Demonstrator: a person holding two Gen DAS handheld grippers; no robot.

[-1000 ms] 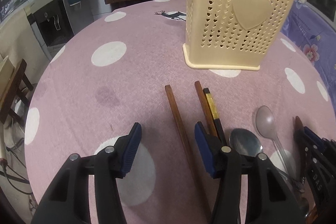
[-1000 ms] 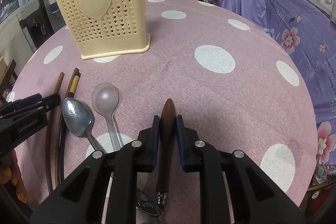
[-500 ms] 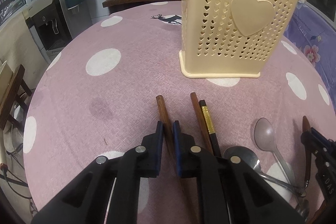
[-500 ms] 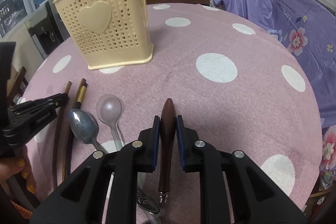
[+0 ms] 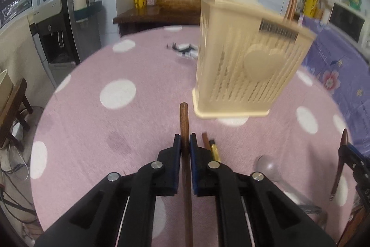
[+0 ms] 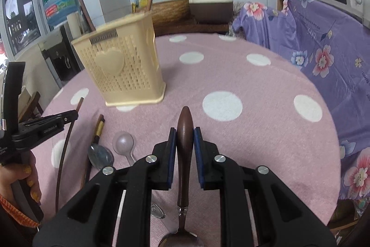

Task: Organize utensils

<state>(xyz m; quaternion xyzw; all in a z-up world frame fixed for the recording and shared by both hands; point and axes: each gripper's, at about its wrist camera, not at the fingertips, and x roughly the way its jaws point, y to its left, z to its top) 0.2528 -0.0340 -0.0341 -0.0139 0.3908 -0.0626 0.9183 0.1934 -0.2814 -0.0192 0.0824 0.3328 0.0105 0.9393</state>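
Left wrist view
Left claw (image 5: 184, 142): we see its blue pads pinching a brown wooden chopstick (image 5: 184, 122); the jaws have just been closing onto it.
Chopstick: it runs between the pads, its blunt tip sticking out ahead of the claw, raised over the pink polka-dot cloth of the bench (image 5: 97, 122).
Utensil holder (image 5: 245, 68): cream plastic, perforated, with a raised heart; it stands ahead and to the right of the claw, blurred, with chopsticks upright inside.
Loose chopsticks (image 5: 211, 146): a brown one and a black one with a gold band lie on the cloth just right of the claw.
Clear plastic spoon (image 5: 266, 164): on the cloth further right, partly hidden behind the claw's arm.
Right claw (image 5: 346, 153): at the right edge, with a dark brown handle in it.

Right wrist view
Right claw (image 6: 185, 142): we see it pressed onto the brown wooden handle of a spoon (image 6: 184, 131).
Spoon: handle tip ahead of the pads, metal bowl back under the claw at the bottom edge.
Holder (image 6: 122, 71): ahead and left of the claw, standing on the bench.
Metal spoon (image 6: 100, 155) and clear spoon (image 6: 123, 142): side by side on the cloth, left of the claw.
Left claw (image 6: 69, 116): far left, carrying its chopstick, held by a hand (image 6: 16, 179).
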